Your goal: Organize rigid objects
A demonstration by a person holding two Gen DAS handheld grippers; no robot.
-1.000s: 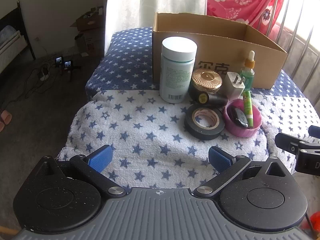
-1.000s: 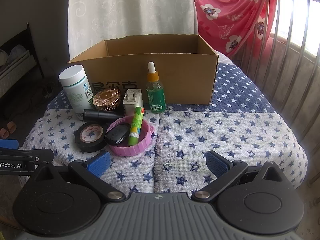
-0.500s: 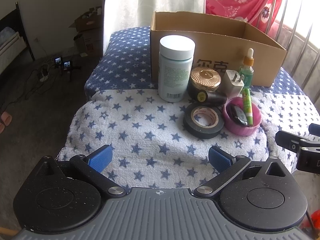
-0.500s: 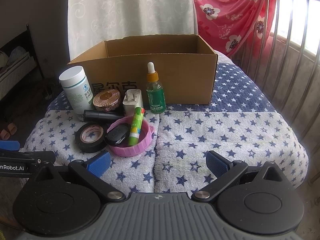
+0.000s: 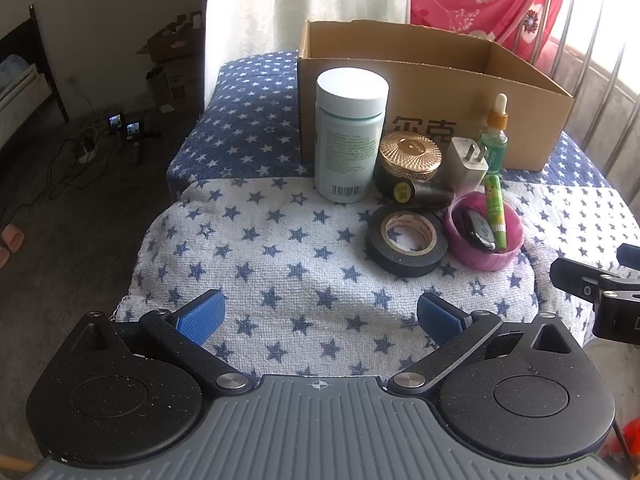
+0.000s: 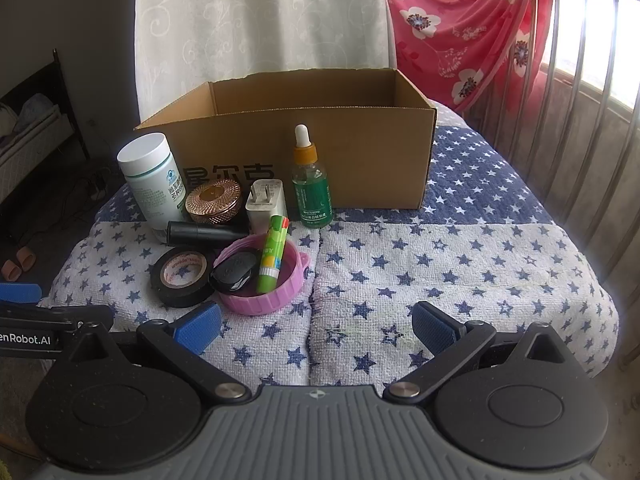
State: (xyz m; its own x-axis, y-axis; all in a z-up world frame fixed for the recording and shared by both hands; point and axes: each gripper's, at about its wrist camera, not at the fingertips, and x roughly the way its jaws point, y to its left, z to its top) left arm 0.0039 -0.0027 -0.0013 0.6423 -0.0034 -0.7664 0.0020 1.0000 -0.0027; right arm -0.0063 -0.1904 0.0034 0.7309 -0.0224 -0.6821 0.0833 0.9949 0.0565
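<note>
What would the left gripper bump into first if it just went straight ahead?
Probably the white bottle: the left gripper, open and empty, points across bare star cloth toward it. The tape roll sits just right of that line.

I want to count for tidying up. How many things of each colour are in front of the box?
White: 2, bottle, charger
Green: 2, dropper, glue stick
Black: 3, tape, tube, fob
Gold: 1, jar
Pink: 1, lid
Total: 9
</note>
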